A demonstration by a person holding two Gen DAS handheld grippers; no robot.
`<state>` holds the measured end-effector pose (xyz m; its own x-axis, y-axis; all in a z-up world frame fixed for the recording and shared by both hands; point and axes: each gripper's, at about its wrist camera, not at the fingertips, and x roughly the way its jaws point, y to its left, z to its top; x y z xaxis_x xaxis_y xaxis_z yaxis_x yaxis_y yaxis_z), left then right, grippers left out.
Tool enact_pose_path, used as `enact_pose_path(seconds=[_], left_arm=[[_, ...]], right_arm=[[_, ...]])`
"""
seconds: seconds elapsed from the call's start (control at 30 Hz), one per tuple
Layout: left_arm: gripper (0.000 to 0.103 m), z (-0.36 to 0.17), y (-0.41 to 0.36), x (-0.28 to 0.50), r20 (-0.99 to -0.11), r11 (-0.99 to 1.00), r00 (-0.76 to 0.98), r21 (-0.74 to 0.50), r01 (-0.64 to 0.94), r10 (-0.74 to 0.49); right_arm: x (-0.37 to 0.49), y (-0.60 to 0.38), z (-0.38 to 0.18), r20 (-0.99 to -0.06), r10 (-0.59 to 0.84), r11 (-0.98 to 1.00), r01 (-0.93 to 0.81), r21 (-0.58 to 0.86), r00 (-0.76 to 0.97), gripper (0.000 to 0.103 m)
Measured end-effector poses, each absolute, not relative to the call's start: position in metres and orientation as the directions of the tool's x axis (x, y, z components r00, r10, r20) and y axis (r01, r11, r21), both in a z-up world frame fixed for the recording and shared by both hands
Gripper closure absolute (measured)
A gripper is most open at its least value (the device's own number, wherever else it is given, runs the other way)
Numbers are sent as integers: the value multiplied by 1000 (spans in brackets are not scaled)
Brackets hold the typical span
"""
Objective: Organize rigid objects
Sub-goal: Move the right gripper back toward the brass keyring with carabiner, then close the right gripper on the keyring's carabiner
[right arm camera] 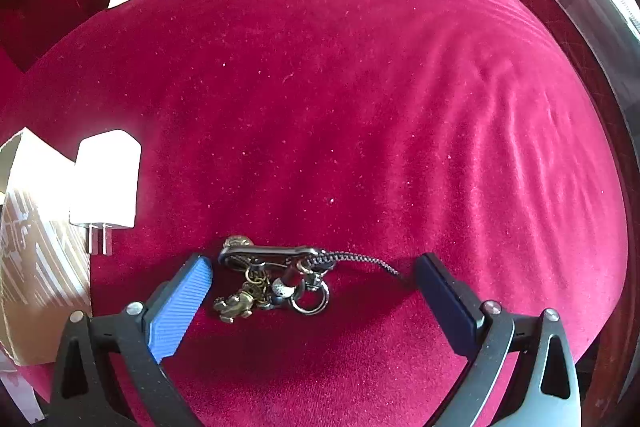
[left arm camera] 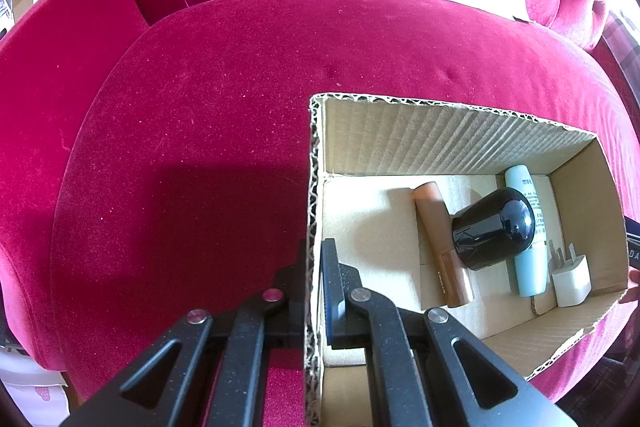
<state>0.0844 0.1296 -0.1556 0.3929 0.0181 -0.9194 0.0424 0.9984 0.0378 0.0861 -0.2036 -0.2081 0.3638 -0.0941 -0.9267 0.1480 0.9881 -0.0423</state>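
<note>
1. We see the keychain [right arm camera: 276,279] on the red velvet seat [right arm camera: 360,107], lying between the spread fingers of the right hand-held gripper [right arm camera: 316,281], untouched.
2. At ten o'clock of it lies a white charger [right arm camera: 106,183], beside the cardboard box [right arm camera: 36,267].
3. The left hand-held gripper [left arm camera: 314,267] is clenched on the box's wall.
4. Inside the box we note a black jar [left arm camera: 492,227], two tubes and a white plug.
</note>
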Motion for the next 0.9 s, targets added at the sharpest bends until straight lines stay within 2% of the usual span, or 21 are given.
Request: enact_pose_path(seconds=[0.4,0.47,0.5,0.57,0.63,0.9], left_arm=[[100,-155,127,84,-920,998,393,39,42,20],[100,-155,127,84,-920,998,392,39,43,20],[100,-155,127,84,-920,998,392,40,42,20],[100,-155,127,84,-920,998,392,40,42,20],[100,-155,127,84,-919,998,393,40,42,20],[100,-155,127,84,-920,998,392,39,42,20]], right_arm=[[84,-202,-214,-927,-90,989,145,-39,364,1],[80,-201,-210,-926,-92,988,153,-37,366,6],[79,-200,-208,-925,-94,987,159,-37,369,12],[75,-200,-202,-922,-96,986,164,-35,376,28],[72,-197,-196,-916,-110,986,161,-50,385,55],[73,-195,-189,-914,-111,985,164,-49,390,55]])
